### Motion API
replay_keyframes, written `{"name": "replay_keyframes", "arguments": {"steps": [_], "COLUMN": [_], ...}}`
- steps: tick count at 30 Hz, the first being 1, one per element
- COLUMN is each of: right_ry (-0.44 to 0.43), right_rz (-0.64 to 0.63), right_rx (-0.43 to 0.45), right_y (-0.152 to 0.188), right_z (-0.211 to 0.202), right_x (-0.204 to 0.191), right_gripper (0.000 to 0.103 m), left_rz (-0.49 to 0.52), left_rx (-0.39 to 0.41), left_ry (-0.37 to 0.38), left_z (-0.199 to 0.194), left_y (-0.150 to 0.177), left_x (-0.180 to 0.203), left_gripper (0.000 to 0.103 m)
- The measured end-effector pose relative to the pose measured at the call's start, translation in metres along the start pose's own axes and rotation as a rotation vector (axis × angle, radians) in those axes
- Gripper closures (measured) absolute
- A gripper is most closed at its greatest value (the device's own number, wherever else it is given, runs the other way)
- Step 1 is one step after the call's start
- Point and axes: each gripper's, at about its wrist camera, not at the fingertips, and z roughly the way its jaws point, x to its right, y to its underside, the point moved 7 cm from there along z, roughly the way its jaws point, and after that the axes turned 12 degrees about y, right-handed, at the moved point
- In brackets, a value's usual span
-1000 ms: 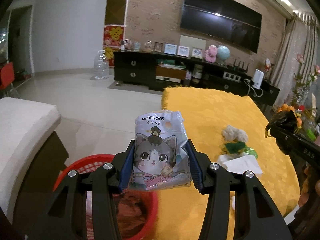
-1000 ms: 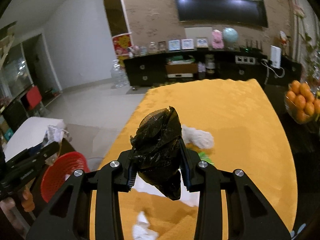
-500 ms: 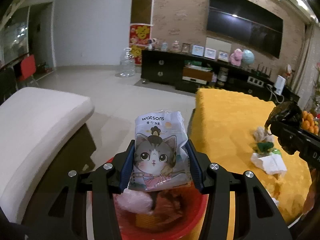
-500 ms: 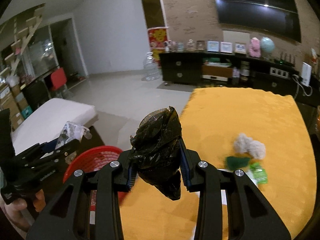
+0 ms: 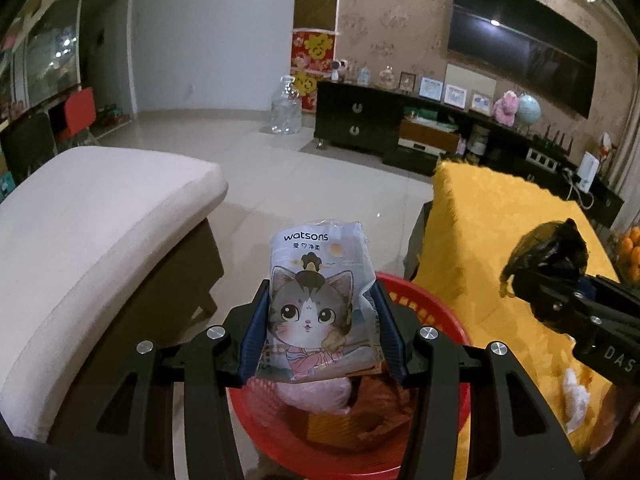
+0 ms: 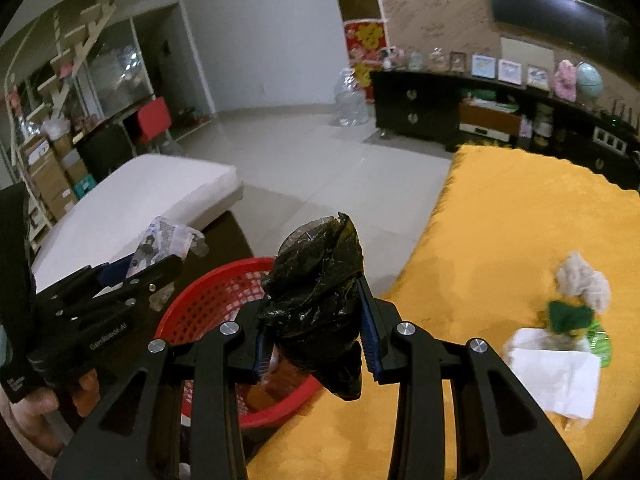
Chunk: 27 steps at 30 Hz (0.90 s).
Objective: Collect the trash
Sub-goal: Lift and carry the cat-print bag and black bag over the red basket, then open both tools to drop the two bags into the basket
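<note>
crinkled glossy wrapper (image 5: pixel 320 304), red mesh basket (image 5: pixel 448 320)

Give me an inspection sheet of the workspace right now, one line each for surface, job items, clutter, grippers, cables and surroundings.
Surface: yellow tablecloth covers the table.
Job's things: red basket on the floor beside the table, already holding pink and brown trash; cat-print Watsons packet held above it; crumpled black bag held near the table edge.
Clutter: white paper, green wrappers and a grey-white wad lie on the cloth.
Grippers: left gripper shut on the packet; right gripper shut on the black bag.
Cables: white cord trails from a white device on the TV cabinet.
Surroundings: white cushioned bench, wall TV, oranges at far right.
</note>
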Motion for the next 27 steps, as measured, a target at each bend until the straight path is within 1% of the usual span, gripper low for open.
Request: {"name": "replay_keyframes", "arguments": {"steps": [4, 9, 11, 16, 18, 20, 21, 23, 27], "right_ry": [-0.012, -0.023, -0.023, -0.029, -0.033, -0.041, -0.044, -0.038, -0.029], "right_rz": [-0.030, -0.039, -0.044, -0.069, -0.074, -0.068, -0.062, -0.060, -0.041], "right_rx": [-0.027, -0.071, -0.088, -0.118, -0.126, -0.124, -0.120, -0.114, -0.109], "right_y": [0.004, 0.014, 0.019, 0.025, 0.027, 0.027, 0.027, 0.026, 0.023], "right_z": [0.013, 0.031, 0.037, 0.049, 0.051, 0.050, 0.049, 0.048, 0.046], "right_x": [-0.015, -0.023, -0.026, -0.034, -0.036, -0.037, -0.037, -0.035, -0.028], "right_gripper": [0.068, 0.068, 0.068, 0.066, 0.060, 0.044, 0.041, 0.040, 0.039], "left_rz": [-0.011, -0.060, -0.063, -0.068, -0.074, -0.082, -0.082, -0.082, -0.094], "left_rx": [-0.029, -0.087, -0.104, -0.125, -0.130, -0.133, -0.133, -0.130, -0.108], "left_ry": [-0.003, 0.007, 0.007, 0.000, 0.001, 0.000, -0.001, -0.009, -0.003], "left_z": [0.007, 0.020, 0.023, 0.028, 0.028, 0.028, 0.028, 0.027, 0.022], "left_y": [0.007, 0.020, 0.024, 0.030, 0.031, 0.032, 0.032, 0.030, 0.027], "left_x": [-0.009, -0.022, -0.023, -0.026, -0.027, -0.028, -0.028, -0.028, -0.027], "left_gripper": [0.056, 0.056, 0.056, 0.056, 0.055, 0.051, 0.050, 0.041, 0.031]}}
